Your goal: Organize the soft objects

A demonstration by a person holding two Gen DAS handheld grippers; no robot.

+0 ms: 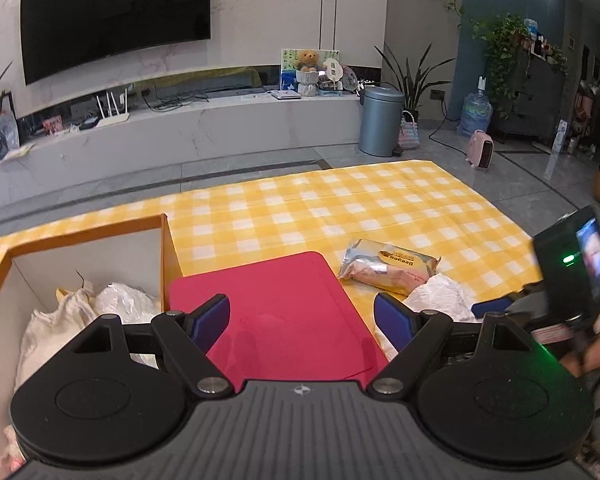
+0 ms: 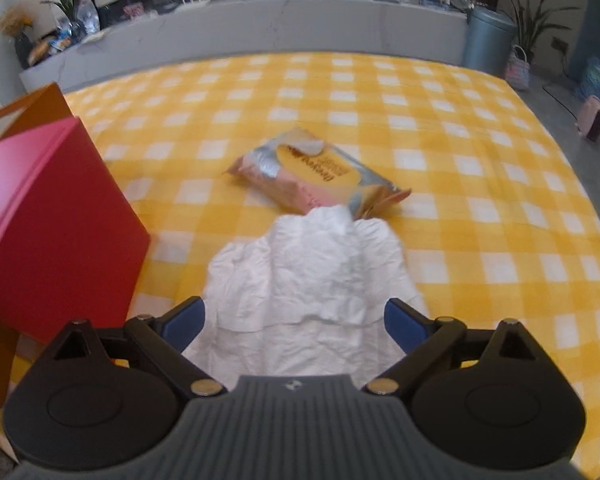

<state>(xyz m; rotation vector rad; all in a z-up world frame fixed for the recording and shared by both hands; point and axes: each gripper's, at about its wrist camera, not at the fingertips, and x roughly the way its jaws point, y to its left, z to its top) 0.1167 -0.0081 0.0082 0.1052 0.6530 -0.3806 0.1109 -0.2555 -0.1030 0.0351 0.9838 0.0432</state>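
Left wrist view: The left gripper (image 1: 302, 316) has its fingers spread wide with nothing between them. It hangs over a red lid (image 1: 276, 316) that lies flat on the yellow checked cloth (image 1: 340, 208). To the left of the lid stands an orange box (image 1: 164, 256) with white walls inside. Soft white things (image 1: 100, 312) already lie in the box. To the right of the lid, on the cloth, lies a pack of wipes (image 1: 388, 266). Just in front of the pack is a crumpled white cloth (image 1: 440, 296), touching it or nearly so. At the far right the right gripper (image 1: 496, 306) shows only as one blue tip and a black body, next to the white cloth. A hand (image 1: 596, 344) holds it. Far back there is a big TV (image 1: 112, 16), a grey bin (image 1: 380, 120) and a teddy bear (image 1: 307, 60) on the shelf.

Right wrist view: The right gripper (image 2: 296, 320) has its fingers spread wide. The white cloth (image 2: 312, 276) lies on the table between them, and the blue pads do not press on it. The cloth's far end reaches the pack (image 2: 320, 172), which lies in the middle of the checked cloth (image 2: 460, 160). The picture is a bit blurry. On the left the red lid (image 2: 56, 220) shows, with the orange box (image 2: 40, 108) behind it. The bin (image 2: 488, 40) stands far back on the right.
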